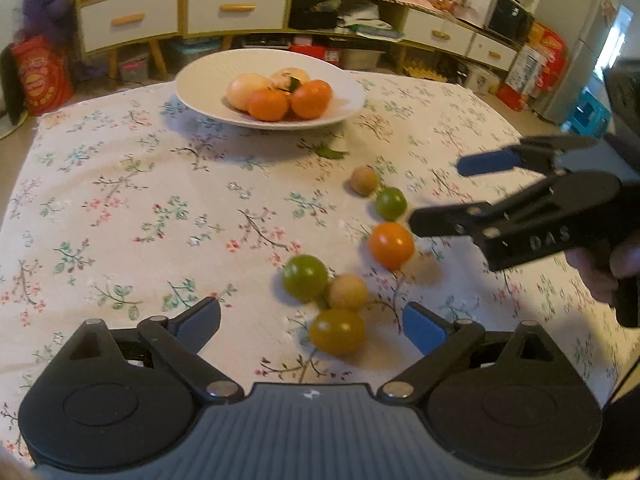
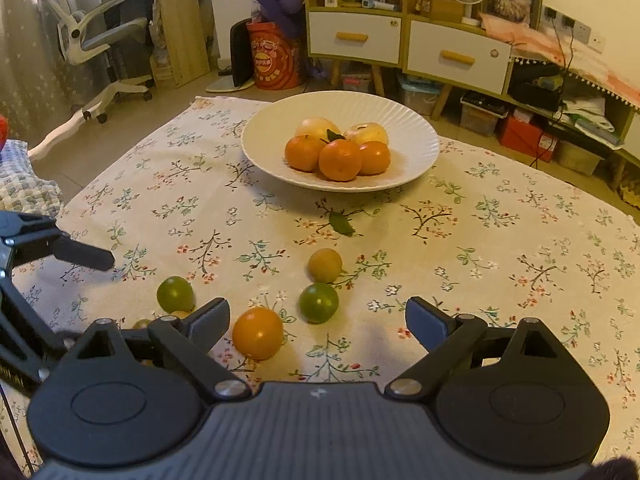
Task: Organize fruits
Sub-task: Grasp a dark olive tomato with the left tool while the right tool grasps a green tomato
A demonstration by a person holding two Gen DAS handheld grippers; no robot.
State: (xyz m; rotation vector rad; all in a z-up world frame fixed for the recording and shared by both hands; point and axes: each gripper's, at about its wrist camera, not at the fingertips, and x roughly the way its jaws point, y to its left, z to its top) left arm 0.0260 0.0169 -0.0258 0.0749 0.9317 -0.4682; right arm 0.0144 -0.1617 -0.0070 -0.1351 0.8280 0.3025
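- Small round fruits [image 2: 319, 302], smooth-skinned in green, orange and tan, lie loose on the bench [image 2: 500, 240] near its front.
- A ribbed white plate [image 2: 416, 128] farther back holds oranges [image 2: 340, 159] and pale apples.
- Left tongs [image 1: 312, 322] and right tongs [image 2: 318, 320] are both spread, pinching nothing.
- Floral cloth covers the bench; white-drawered cabinets [image 2: 456, 56] stand behind.

You have one white ribbed ceramic plate [image 2: 416, 120] holding three orange mandarins [image 2: 340, 160] and two pale yellow apples [image 2: 316, 127]. Loose on the cloth lie six small round fruits [image 1: 391, 245] and one green leaf [image 2: 342, 224].
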